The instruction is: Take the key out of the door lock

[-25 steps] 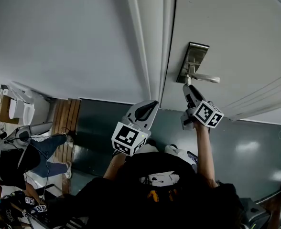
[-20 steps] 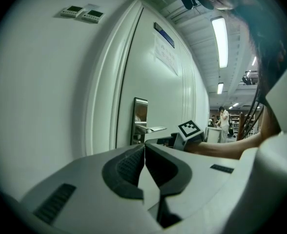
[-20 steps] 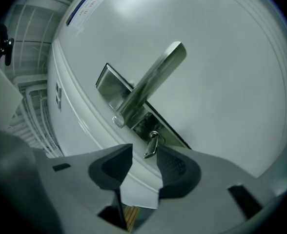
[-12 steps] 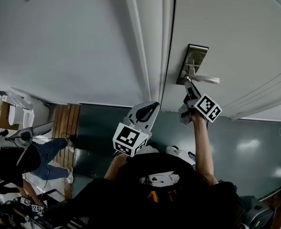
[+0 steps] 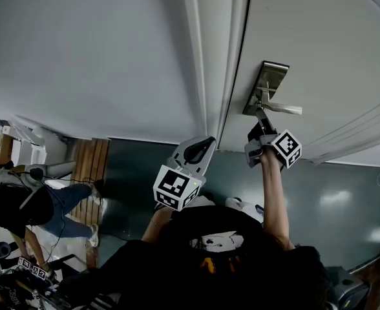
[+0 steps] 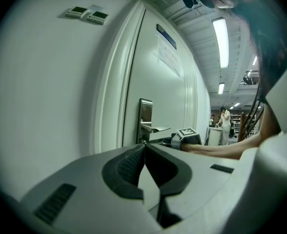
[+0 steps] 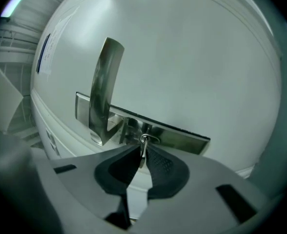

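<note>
Jaws of your right gripper [image 7: 140, 151] are closing, pads pinching the small silver key [image 7: 143, 145] in the brushed-steel lock plate [image 7: 182, 139]. Pull straight out, no twisting. Left gripper [image 6: 144, 147] pressed together, empty.

Door [image 5: 319, 44]: smooth painted surface, satin sheen.
Wall [image 5: 99, 57]: smooth, matt.
Plate [image 7: 182, 139]: brushed metal.
Handle [image 7: 103, 87]: polished metal, reflective.
Key [image 7: 143, 152]: bright metal.
Floor [image 5: 358, 179]: smooth, glossy.
</note>
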`<move>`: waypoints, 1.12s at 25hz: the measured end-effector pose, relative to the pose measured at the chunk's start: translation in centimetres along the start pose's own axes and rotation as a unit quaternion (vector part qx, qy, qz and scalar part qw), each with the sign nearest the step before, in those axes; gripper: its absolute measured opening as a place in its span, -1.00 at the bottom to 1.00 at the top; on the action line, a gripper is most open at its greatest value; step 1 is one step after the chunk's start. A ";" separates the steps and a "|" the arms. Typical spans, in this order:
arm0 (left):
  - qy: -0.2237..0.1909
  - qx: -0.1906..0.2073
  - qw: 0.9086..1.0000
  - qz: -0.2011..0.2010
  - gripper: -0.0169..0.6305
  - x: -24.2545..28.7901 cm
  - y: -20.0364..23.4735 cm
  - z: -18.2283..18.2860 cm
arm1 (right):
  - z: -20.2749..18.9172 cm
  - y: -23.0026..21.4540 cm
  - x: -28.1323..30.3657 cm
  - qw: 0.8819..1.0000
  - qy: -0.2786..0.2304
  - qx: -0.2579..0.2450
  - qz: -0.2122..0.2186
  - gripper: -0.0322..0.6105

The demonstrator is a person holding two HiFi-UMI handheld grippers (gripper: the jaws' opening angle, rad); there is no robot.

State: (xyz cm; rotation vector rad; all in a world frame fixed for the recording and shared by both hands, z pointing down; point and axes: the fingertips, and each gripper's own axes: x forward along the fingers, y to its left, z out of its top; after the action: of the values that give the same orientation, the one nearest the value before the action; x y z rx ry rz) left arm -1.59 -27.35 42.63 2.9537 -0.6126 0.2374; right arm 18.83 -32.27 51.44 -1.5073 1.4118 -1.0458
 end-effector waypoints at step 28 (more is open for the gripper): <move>0.005 -0.014 1.000 -0.009 -0.92 -2.3 2.6 -1.7 | -1.3 -0.4 -3.0 0.987 -0.065 0.145 0.002 -0.83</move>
State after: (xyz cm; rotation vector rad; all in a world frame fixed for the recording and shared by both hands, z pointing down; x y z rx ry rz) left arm -4.96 -28.59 44.15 2.9285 -0.5829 0.2391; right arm 17.60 -29.27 52.13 -1.3343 1.1180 -1.0790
